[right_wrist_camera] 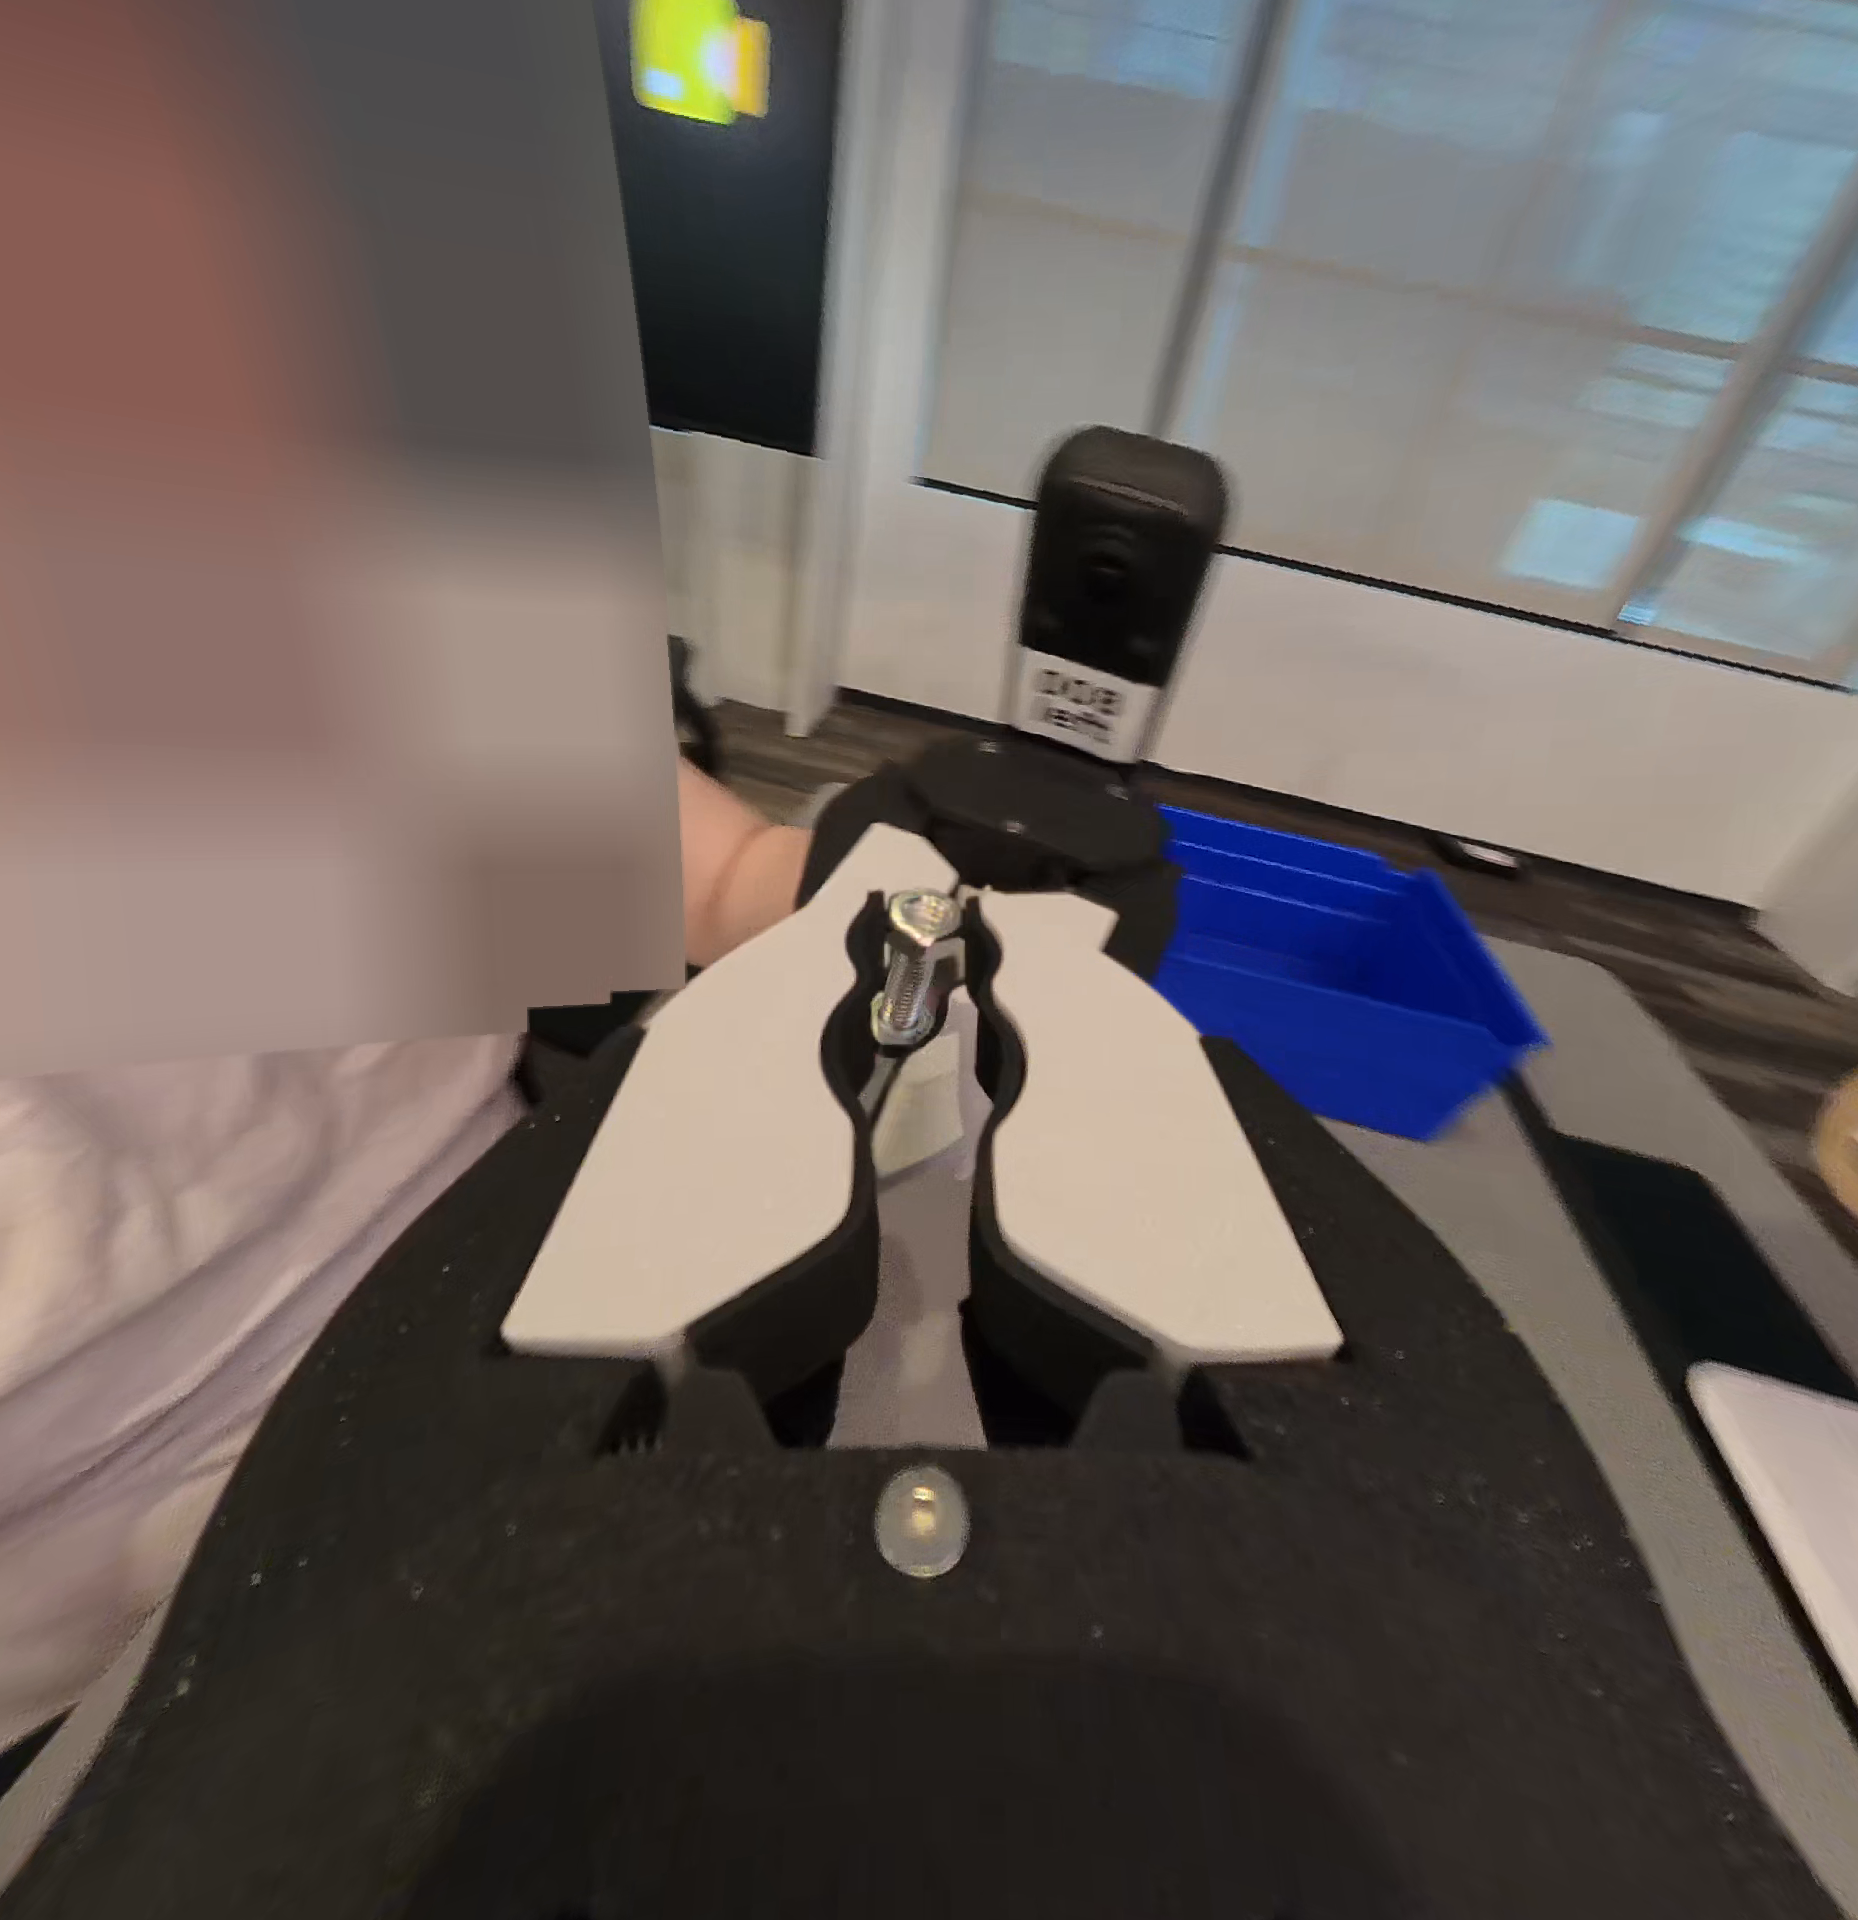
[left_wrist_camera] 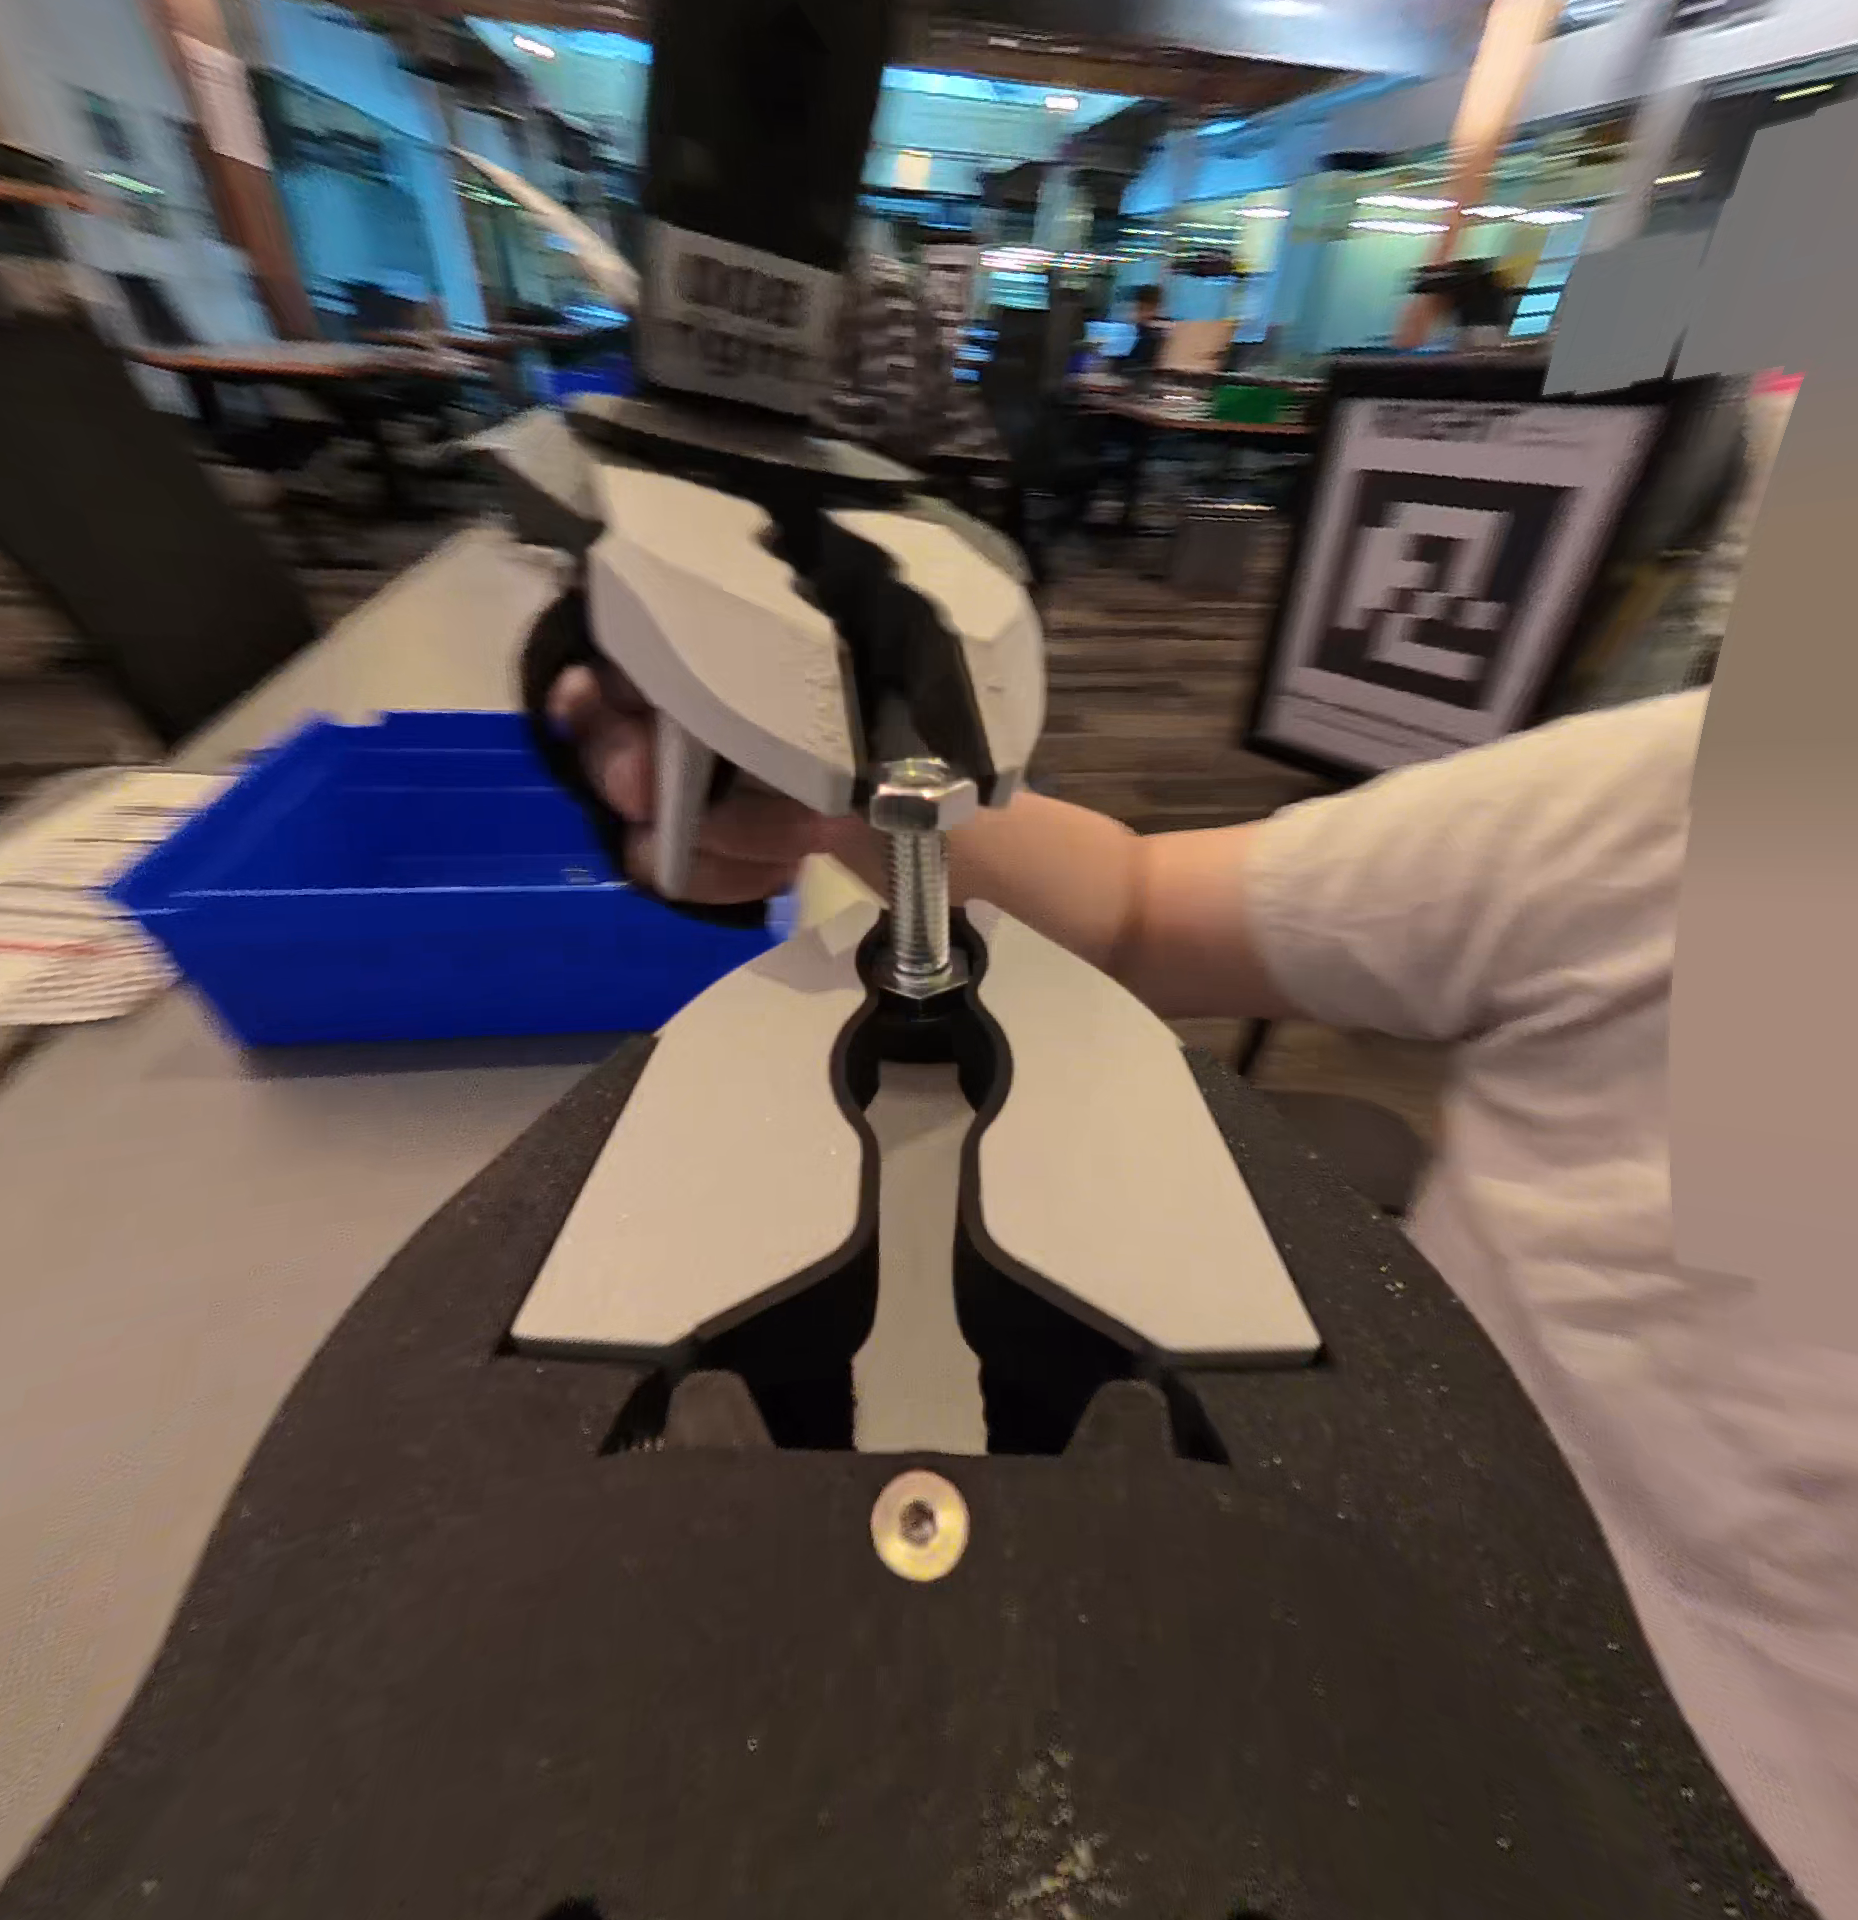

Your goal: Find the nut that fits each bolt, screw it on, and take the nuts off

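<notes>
A silver bolt (left_wrist_camera: 920,894) is held in the air between my two grippers. In the left wrist view it stands upright, its hex head (left_wrist_camera: 923,795) on top and a silver nut (left_wrist_camera: 920,977) on the lower end of its thread. My left gripper (left_wrist_camera: 920,951) is shut on the nut in the round notch of its fingers. My right gripper (left_wrist_camera: 923,774) comes down from above and is shut on the bolt head. In the right wrist view my right gripper (right_wrist_camera: 920,909) clamps the head (right_wrist_camera: 920,914), and the nut (right_wrist_camera: 894,1023) sits nearer the camera on the thread.
A blue plastic bin (left_wrist_camera: 416,935) stands on the grey table (left_wrist_camera: 177,1195) behind the grippers; it also shows in the right wrist view (right_wrist_camera: 1320,997). Papers (left_wrist_camera: 52,914) lie at the left. A framed black-and-white marker sign (left_wrist_camera: 1424,582) stands beyond. A person's forearm (left_wrist_camera: 1060,894) reaches across. Some 5 cm of space lies between my two pairs of fingers.
</notes>
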`<control>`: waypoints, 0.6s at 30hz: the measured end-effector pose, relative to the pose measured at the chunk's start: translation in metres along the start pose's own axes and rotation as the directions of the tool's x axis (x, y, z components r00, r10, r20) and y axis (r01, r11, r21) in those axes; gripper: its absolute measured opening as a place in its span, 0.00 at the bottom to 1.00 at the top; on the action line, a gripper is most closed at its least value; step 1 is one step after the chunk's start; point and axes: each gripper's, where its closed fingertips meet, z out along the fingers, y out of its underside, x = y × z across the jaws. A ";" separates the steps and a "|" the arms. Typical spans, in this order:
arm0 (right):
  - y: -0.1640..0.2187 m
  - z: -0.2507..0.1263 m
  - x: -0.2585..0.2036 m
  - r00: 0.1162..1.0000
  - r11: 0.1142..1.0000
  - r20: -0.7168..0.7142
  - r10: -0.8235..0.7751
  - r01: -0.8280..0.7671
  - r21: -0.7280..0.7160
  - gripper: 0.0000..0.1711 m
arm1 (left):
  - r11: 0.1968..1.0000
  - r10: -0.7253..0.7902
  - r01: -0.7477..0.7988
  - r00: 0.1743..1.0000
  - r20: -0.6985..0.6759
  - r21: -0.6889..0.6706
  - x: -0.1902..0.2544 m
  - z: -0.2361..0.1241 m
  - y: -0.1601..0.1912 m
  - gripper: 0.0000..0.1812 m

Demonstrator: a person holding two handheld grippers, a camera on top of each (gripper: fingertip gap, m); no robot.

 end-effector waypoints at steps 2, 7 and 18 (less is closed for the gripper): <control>0.000 -0.001 -0.018 0.991 1.000 0.134 -0.008 0.004 0.031 0.08 | 0.999 -0.044 0.043 0.988 -0.145 -0.012 0.022 0.006 0.004 0.05; -0.003 0.002 -0.049 0.934 0.991 0.358 -0.020 -0.028 0.130 0.08 | 0.990 -0.133 0.137 0.900 -0.415 -0.020 0.063 0.010 0.006 0.05; -0.006 0.006 -0.058 0.899 0.975 0.439 -0.011 -0.087 0.203 0.08 | 0.977 -0.198 0.212 0.822 -0.534 -0.035 0.078 0.006 0.003 0.05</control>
